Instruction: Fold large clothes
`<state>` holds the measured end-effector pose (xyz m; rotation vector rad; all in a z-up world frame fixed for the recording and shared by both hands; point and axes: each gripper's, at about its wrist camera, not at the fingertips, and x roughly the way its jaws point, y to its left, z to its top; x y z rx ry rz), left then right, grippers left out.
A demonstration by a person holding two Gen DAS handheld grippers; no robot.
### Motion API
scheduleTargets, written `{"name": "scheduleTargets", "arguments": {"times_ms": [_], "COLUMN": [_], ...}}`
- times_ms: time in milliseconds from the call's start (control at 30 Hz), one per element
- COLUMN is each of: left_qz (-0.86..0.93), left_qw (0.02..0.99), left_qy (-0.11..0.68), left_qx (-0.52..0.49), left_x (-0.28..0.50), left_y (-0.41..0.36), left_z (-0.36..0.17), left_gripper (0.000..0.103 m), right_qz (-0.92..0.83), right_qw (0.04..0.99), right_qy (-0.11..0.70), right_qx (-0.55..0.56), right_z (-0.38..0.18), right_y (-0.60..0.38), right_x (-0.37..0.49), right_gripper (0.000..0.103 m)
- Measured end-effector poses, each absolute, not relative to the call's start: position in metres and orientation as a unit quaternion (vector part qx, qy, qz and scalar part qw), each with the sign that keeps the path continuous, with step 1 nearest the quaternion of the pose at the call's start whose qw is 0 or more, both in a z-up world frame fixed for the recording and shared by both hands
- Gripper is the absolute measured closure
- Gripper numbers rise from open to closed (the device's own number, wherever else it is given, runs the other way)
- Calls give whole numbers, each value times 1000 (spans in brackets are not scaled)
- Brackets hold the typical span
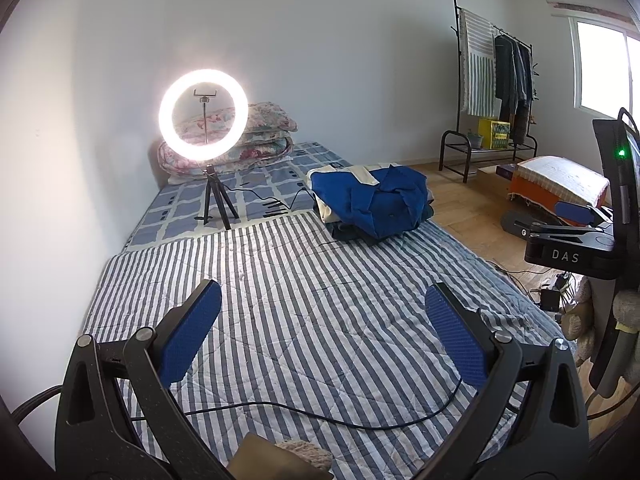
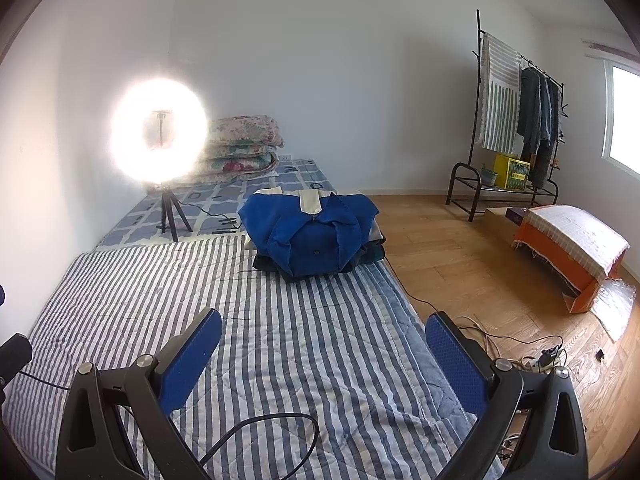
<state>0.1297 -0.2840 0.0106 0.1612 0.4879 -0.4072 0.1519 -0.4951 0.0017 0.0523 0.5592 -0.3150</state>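
A folded blue garment with cream trim (image 1: 374, 200) lies on top of a pile of folded clothes at the far right of the striped quilt (image 1: 280, 300); it also shows in the right wrist view (image 2: 312, 232). My left gripper (image 1: 322, 316) is open and empty, held above the near part of the quilt. My right gripper (image 2: 324, 348) is open and empty, above the quilt's right side (image 2: 280, 360). The right gripper's body (image 1: 572, 240) shows at the right edge of the left wrist view.
A lit ring light on a tripod (image 1: 204, 116) stands on the bed, with folded floral quilts (image 1: 264, 128) behind it. A black cable (image 1: 320, 416) crosses the near quilt. A clothes rack (image 2: 516, 120), an orange covered box (image 2: 568, 248) and floor cables (image 2: 532, 356) are right.
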Motion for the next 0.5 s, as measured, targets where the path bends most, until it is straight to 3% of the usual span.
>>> {"name": "scheduleTargets", "arguments": {"times_ms": [500], "left_qz": [-202], "left_qw": [946], "left_qy": [239], "left_qx": [80], "left_x": [127], "left_y": [-288], "left_z": [12], "left_gripper": [0], "right_qz": [-156], "right_qw": [948], "right_qy": [276], "right_qx": [28], "right_z": [0], "right_y": [-496], "right_x": [152], "right_gripper": [0]}}
